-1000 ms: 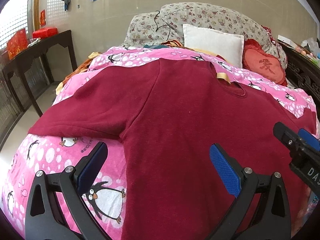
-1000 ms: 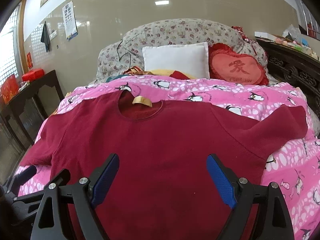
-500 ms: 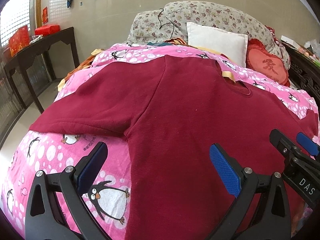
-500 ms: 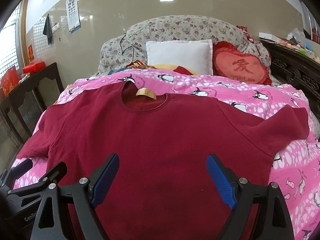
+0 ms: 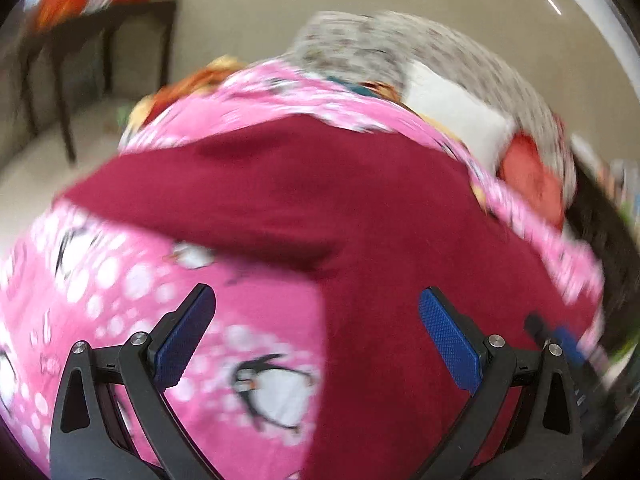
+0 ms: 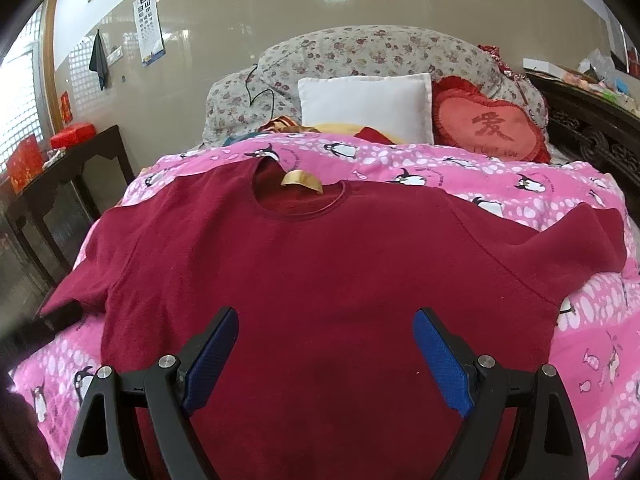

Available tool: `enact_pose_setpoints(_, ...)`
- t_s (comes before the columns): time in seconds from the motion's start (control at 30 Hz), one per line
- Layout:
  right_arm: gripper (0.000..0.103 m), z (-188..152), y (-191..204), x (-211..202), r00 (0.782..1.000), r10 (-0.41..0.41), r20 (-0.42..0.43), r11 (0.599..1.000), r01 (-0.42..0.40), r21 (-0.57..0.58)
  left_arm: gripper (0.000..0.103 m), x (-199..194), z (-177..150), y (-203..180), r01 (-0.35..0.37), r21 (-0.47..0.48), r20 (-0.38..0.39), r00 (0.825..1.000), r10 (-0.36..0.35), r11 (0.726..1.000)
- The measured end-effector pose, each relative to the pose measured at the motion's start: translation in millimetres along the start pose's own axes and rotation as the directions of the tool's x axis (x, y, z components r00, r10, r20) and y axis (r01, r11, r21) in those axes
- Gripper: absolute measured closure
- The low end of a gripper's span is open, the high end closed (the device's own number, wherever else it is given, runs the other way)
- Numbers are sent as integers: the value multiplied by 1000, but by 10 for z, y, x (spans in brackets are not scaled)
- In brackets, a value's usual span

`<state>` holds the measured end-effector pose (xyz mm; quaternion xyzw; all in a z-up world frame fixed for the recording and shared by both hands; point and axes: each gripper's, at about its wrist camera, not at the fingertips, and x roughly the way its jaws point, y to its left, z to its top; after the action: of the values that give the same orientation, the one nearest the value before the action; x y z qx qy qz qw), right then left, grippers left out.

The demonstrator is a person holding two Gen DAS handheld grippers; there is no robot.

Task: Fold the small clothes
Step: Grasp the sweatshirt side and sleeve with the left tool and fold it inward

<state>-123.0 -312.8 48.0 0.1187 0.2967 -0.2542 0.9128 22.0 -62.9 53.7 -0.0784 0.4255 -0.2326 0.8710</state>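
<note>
A dark red long-sleeved sweater lies spread flat, front up, on a pink penguin-print quilt, with its collar and a tan label at the far side. My right gripper is open and empty above the sweater's lower body. My left gripper is open and empty over the sweater's left side edge, just below the left sleeve. The left wrist view is motion-blurred. The right gripper's tip shows at that view's right edge.
At the head of the bed are a floral quilt roll, a white pillow and a red heart cushion. A dark wooden side table with red boxes stands left of the bed. Dark carved furniture runs along the right.
My left gripper has swung left and tilted down fast, blurring its view; it now looks over the sweater's left edge and sleeve. My right gripper has moved slightly closer to the sweater.
</note>
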Motion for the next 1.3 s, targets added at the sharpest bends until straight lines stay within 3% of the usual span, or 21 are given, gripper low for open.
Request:
enact_pose_setpoints(0.1,15,-5,-13,14,1000,10,-5,1000,-10,14,1,-89,63,599,9,-251,48,999,3,968)
enact_pose_setpoints(0.17,15,-8,-37,26,1000,20,-10,999,-20,27,1,-76,113,830,-7,-322,39,999,21,947)
enact_pose_setpoints(0.3,15,-12,-42,53,999,29,-15,999,-29,35,1,40,288,1229,-64,-407,17,997,77,911)
enact_pose_setpoints(0.43,15,-28,-24,114,999,40,-38,999,-39,30,2,324,453,1541,-80,-496,-48,997,65,864)
enact_pose_setpoints(0.57,15,-51,1,170,998,42,-56,999,-41,24,1,416,627,1615,-78,-535,-1,996,92,841)
enact_pose_setpoints(0.63,15,-60,3,179,997,51,-64,999,-49,24,15,498,695,1608,-55,-511,12,997,72,858)
enact_pose_setpoints(0.7,15,-56,-13,152,996,59,-61,998,-57,31,80,552,722,1597,-26,-497,-2,1000,29,867)
enact_pose_setpoints(0.73,15,-45,-34,119,997,64,-52,997,-62,40,86,551,735,1573,1,-490,-12,1000,-8,872)
enact_pose_setpoints(0.8,15,-21,-69,71,997,64,-32,997,-62,50,86,345,779,1395,62,-458,53,998,-42,887)
enact_pose_setpoints(0.87,15,14,-129,10,999,53,-8,996,-52,67,86,104,831,1096,90,-374,121,991,-48,923)
enact_pose_setpoints(0.9,15,24,-165,-19,999,50,0,996,-50,79,86,-51,845,860,134,-316,159,983,-87,939)
enact_pose_setpoints(1.0,15,54,-281,-96,999,34,28,992,-37,117,86,-290,852,282,254,-186,198,956,-217,949)
enact_pose_setpoints(1.13,15,103,-509,-196,998,-15,64,984,3,179,86,-333,646,-673,384,14,132,915,-382,923)
enact_pose_setpoints(1.27,15,133,-740,-290,990,-95,99,969,69,239,85,14,151,-1417,494,145,-47,869,-493,857)
enact_pose_setpoints(1.3,15,138,-789,-295,989,-109,100,964,80,253,76,132,52,-1502,503,162,-84,864,-496,849)
